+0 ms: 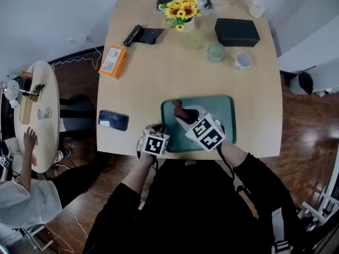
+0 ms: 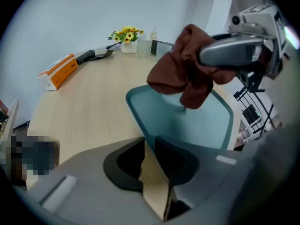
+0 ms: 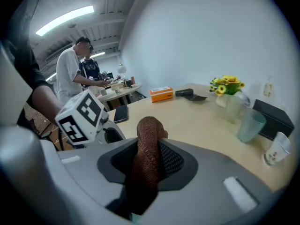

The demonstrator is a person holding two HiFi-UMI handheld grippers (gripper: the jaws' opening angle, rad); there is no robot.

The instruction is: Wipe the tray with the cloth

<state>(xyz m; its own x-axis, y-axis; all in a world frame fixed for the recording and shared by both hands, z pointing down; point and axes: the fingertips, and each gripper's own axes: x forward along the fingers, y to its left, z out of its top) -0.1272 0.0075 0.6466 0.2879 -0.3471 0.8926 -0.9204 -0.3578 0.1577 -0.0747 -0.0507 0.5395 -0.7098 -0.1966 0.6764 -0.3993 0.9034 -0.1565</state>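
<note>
Crumpled rust-brown waffle-weave cloth [image 2: 180,74], clenched in the right claw [image 3: 148,149], hangs above the teal tray [image 2: 192,125]; the left claw [image 2: 149,146] seemingly pinches the tray's near rim.

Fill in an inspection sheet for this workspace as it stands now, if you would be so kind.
Surface: pale wooden table, no spill seen.
Job's things: teal tray lies flat at the near edge; brown cloth hangs over it.
Clutter: orange box, phone, sunflowers, black box, green cup, white mug, all clear of the tray.
Grippers: right gripper shut on the cloth; left gripper at the tray's near-left corner, jaws nearly together, grip unclear.
Cables: one cable along the wall's foot.
Surroundings: round table at left, person beside it; wooden floor.
</note>
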